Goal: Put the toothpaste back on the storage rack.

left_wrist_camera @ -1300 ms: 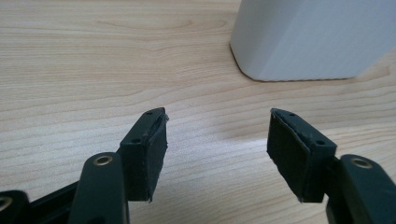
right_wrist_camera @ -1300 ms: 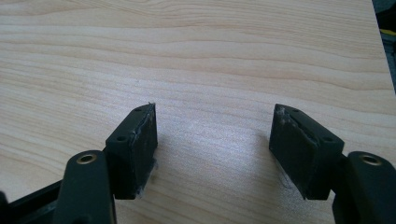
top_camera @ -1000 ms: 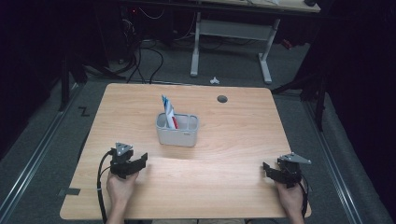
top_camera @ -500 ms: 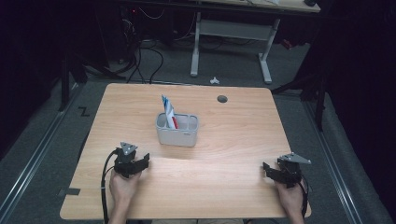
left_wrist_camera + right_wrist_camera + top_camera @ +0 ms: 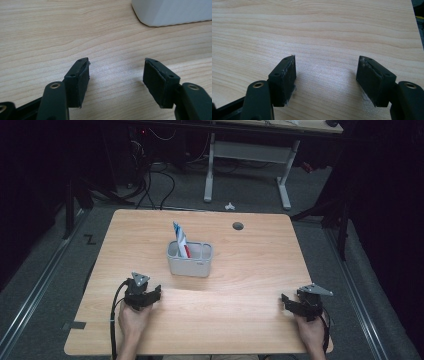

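The work has hardly begun: the left gripper and the right gripper both rest low on the wooden table with jaws wide apart and nothing between them. The grey pot stands in the middle of the table, near the left gripper but not touching it, with a blue, white and red thing poking out. That thing is too small to name, and the left gripper view shows just a corner of the pot
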Demonstrator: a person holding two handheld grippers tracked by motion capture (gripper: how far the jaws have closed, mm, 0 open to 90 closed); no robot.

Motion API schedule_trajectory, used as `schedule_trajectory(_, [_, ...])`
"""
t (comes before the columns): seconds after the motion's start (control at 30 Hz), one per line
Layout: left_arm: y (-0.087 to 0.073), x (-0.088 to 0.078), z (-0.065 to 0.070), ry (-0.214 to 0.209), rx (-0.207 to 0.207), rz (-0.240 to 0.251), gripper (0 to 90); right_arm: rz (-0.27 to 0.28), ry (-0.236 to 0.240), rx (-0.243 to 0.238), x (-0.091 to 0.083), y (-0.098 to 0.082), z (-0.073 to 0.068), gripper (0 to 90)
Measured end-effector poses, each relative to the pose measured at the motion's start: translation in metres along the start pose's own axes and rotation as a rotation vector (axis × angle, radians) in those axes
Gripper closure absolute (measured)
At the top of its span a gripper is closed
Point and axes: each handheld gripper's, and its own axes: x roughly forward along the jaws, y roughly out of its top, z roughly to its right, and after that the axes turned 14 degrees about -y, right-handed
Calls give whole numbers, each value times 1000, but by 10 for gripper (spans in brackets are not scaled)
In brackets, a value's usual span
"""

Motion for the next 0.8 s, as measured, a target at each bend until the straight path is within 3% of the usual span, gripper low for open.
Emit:
schedule_trajectory(0.23, [-1,3,1,9,18,-10,382,0,0,0,0,0,0,323])
schedule_trajectory(0.8, [-4,3,-2,4,9,9,350,-1,0,2,0,0,0,323])
